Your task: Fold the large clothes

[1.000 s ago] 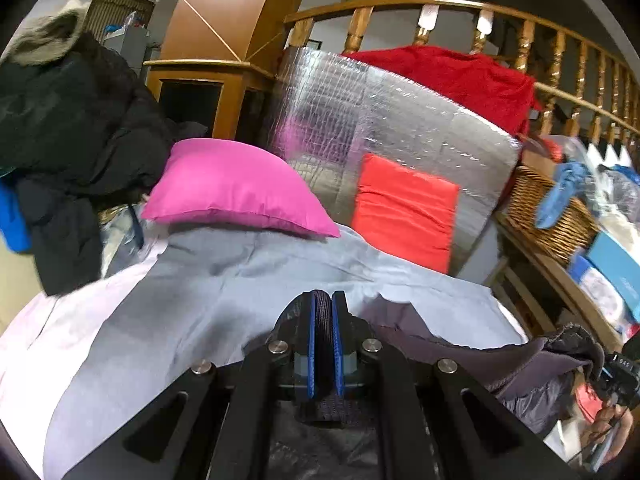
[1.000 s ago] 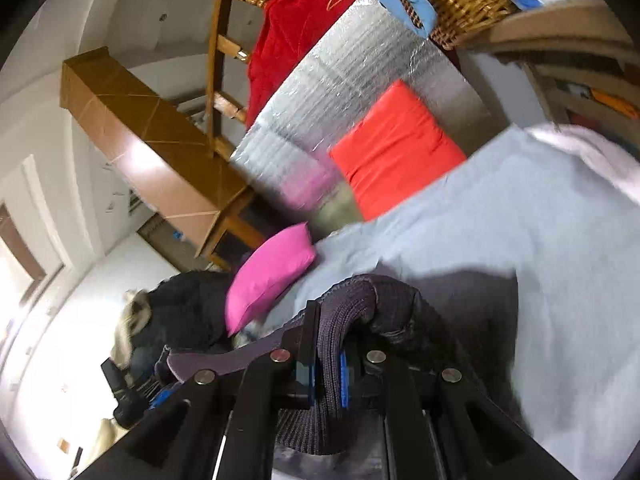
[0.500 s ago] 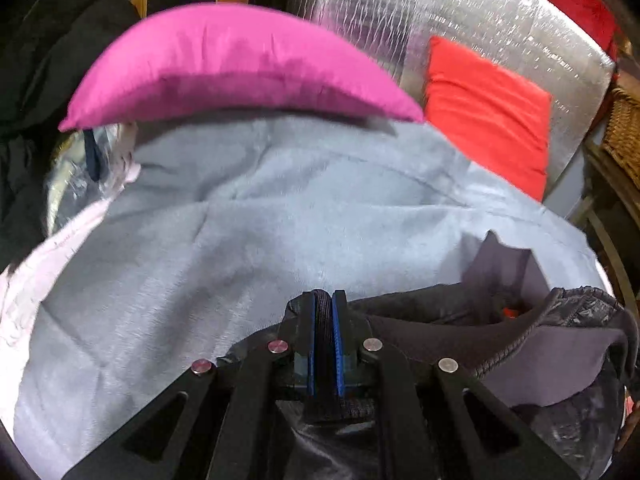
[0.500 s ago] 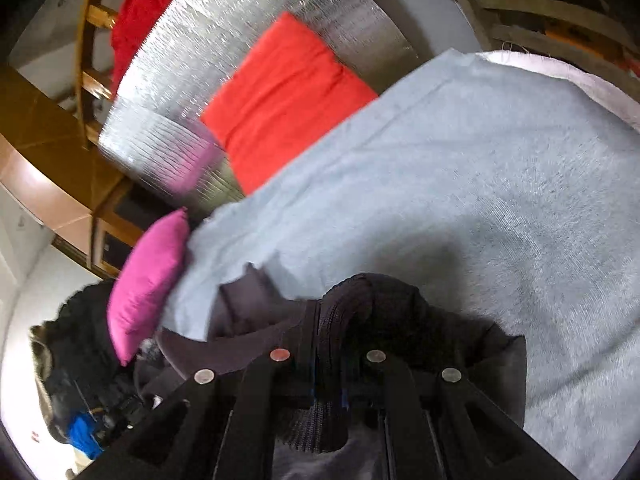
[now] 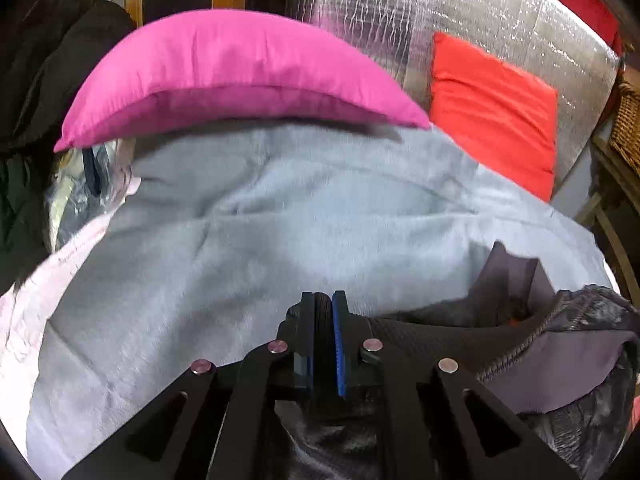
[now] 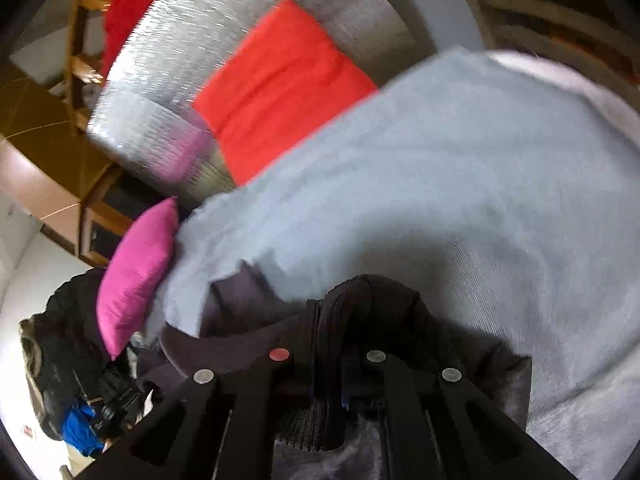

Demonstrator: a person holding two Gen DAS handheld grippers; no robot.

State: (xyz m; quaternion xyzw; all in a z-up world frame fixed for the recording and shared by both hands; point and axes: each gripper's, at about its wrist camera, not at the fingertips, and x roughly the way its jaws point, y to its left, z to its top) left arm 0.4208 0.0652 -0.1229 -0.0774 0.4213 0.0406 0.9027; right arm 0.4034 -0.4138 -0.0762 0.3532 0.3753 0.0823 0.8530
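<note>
Dark ribbed fabric of the jacket (image 5: pixel 520 344) is pinched in the closed jaws of both the left gripper (image 5: pixel 323 312) and right gripper (image 6: pixel 328 320). It is laid near, on the grey blanket (image 5: pixel 280 220); a pink pillow (image 5: pixel 240 72) is seen at the far side.

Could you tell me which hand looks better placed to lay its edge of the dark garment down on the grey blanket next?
Probably the left gripper: its fingers pinch the dark garment low over the grey blanket. The right gripper is clamped on bunched-up fabric.
</note>
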